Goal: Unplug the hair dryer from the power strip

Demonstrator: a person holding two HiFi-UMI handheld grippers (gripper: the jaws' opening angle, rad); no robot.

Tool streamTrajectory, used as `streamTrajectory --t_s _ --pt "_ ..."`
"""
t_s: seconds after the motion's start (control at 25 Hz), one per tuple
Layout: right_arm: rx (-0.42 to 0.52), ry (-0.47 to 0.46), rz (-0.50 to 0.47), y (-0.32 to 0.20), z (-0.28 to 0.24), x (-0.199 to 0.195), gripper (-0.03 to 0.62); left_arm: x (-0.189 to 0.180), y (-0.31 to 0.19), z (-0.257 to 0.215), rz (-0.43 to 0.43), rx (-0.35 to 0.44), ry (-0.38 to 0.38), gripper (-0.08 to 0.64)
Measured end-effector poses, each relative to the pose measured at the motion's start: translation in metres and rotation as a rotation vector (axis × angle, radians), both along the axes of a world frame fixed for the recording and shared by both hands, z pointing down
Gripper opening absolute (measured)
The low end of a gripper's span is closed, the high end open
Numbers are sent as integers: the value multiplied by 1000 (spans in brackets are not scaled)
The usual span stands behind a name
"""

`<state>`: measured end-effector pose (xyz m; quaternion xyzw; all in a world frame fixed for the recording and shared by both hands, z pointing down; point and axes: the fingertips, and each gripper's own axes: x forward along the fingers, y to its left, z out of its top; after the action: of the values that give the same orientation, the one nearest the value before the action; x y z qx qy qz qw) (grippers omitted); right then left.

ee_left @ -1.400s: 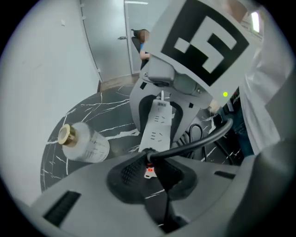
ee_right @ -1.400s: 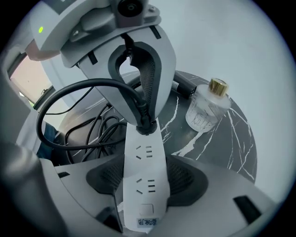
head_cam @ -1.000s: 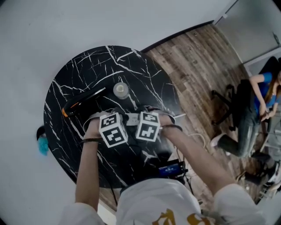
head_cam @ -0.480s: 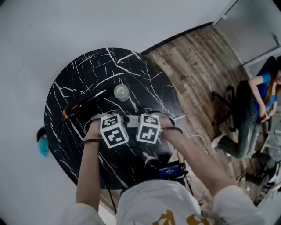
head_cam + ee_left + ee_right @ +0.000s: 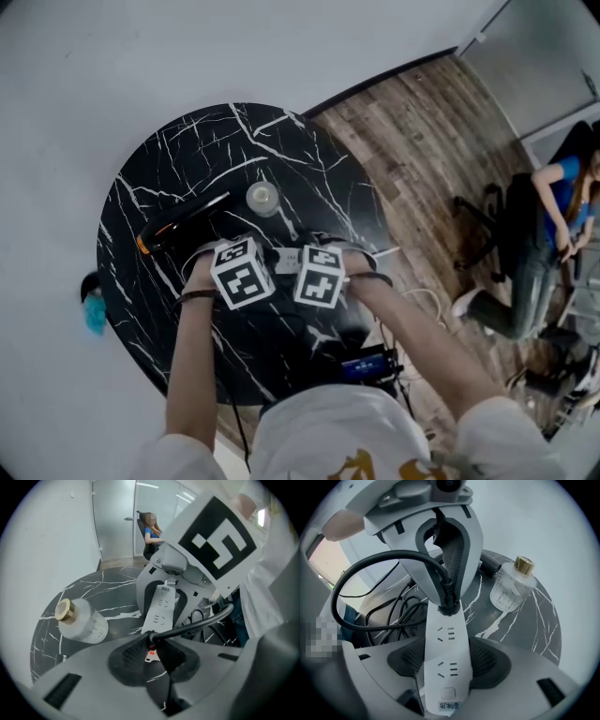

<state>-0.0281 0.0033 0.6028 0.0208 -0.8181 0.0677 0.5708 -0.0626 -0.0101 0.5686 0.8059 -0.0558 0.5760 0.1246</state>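
Round black marble-pattern counter carries all items. The dark hair dryer with an orange accent lies on the counter's left part, just beyond my left hand. My right tool is clamped across the near end of the white power strip, one pad pressing each long side. My left tool points steeply down at the strip's far end, jaws narrowed onto the black plug. The plug is seated in the far socket. A black cord loops from the plug towards the counter edge. A clear bottle with a gold cap stands upright near the strip, apart from both tools.
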Motion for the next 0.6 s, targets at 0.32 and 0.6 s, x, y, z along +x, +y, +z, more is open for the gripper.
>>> streamTrajectory --t_s 0.32,0.6 --pt "6 -1 4 1 1 0 267 -1 1 -1 13 84 -37 49" --pt "6 1 7 1 2 1 267 1 0 -3 21 76 -24 51"
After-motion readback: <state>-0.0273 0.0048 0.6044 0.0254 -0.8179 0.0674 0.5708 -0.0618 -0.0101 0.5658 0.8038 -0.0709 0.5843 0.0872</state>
